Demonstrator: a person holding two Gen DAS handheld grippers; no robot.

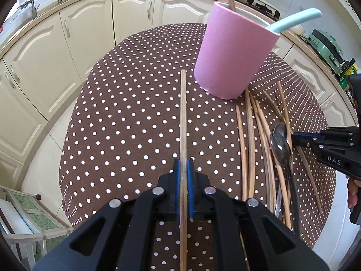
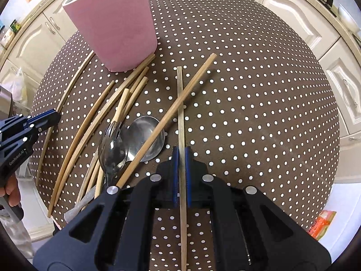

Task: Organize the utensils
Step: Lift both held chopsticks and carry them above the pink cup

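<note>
A wooden chopstick is being clenched by the left gripper, its long axis running straight ahead toward the pink holder cup near the table's far edge. Another chopstick is being clamped by the right gripper. The left one is judged nearer the cup, just beside its base.

Cream cabinets surround the polka-dot tablecloth.

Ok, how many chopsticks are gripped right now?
2. The left gripper clamps one chopstick, its tip near the cup; the right gripper clamps a greyer chopstick.
</note>
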